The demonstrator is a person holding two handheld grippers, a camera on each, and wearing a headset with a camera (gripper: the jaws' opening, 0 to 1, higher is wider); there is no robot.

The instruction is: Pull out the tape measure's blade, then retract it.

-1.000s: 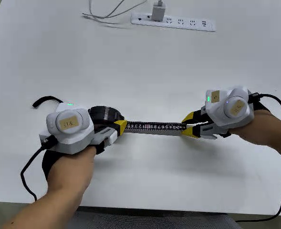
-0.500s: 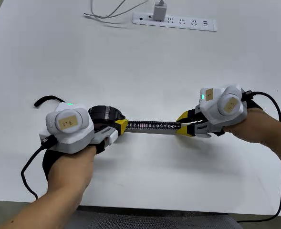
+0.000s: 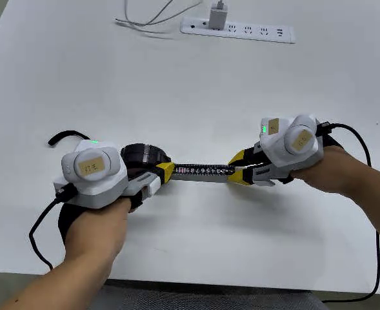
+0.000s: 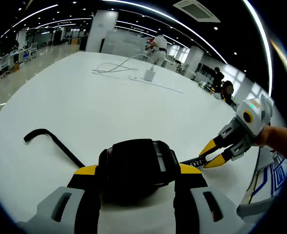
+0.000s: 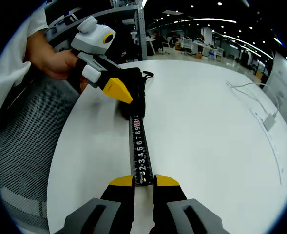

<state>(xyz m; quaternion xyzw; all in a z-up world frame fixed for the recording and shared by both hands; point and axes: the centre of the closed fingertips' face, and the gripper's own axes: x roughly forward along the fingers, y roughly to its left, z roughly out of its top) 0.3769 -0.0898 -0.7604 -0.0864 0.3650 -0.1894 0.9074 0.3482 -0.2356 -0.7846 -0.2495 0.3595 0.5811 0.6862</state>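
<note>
Head view: the tape measure [image 3: 143, 156] lies on the white worktop [image 3: 190, 97], its black case clamped between the jaws of the left hand-held gripper [image 3: 156, 173]. The blade [image 3: 202, 171] runs out to the right, its far end pinched in the closed right hand-held gripper [image 3: 237, 172]. A power strip [image 3: 238, 29] lies well beyond the tape measure.

Left gripper view: both jaws press the tape measure's sides.

Right gripper view: jaws closed on the blade's tip. The numbered blade runs straight ahead to the tape measure.
</note>
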